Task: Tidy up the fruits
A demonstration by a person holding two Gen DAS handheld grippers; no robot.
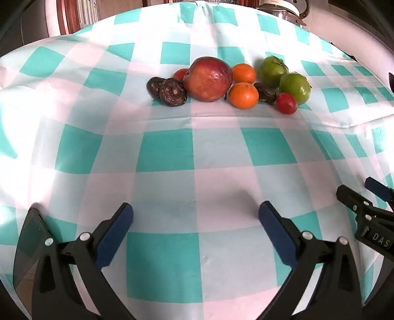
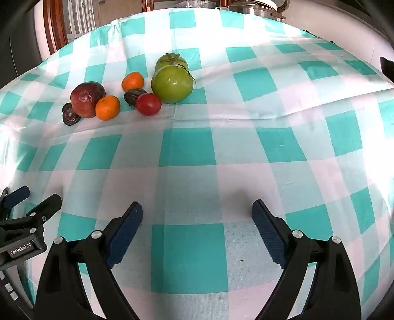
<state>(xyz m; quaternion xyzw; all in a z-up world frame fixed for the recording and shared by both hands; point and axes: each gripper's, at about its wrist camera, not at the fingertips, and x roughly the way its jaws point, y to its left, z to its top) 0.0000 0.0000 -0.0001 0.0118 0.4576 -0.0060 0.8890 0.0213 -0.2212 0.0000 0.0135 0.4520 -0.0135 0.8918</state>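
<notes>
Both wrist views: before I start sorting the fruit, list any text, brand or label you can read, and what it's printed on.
"GenRobot.AI": white label on the left gripper body, seen in the right wrist view.
"DAS": letters on the right gripper body in the left wrist view, cut off by the frame edge.
Faint grey print on the white appliance at the table's far edge: too small to read.
No stickers or labels visible on the fruit.

red apple [image 1: 208,79]: 1 | oranges [image 1: 243,95]: 2 | green tomatoes [image 1: 295,88]: 2 | red tomatoes [image 1: 286,103]: 2 | dark wrinkled fruits [image 1: 172,92]: 3
</notes>
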